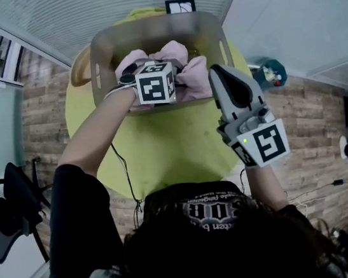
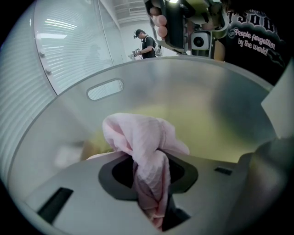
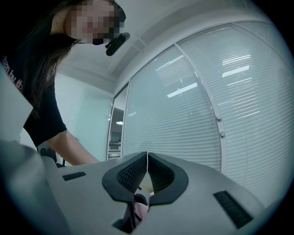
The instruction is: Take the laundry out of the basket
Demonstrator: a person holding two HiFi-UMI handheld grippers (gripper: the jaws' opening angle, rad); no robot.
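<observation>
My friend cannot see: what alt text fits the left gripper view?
The left gripper pinches a bunch of pale pink cloth between its jaws, inside a grey basket with a handle slot in its wall. Above the rim show the right gripper and the person's black shirt.

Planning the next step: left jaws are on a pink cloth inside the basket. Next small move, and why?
Probably lift the left gripper straight up. Its jaws pinch the pink cloth, and the laundry basket wall rises behind the bunch, so the cloth likely must clear the rim before moving aside.
</observation>
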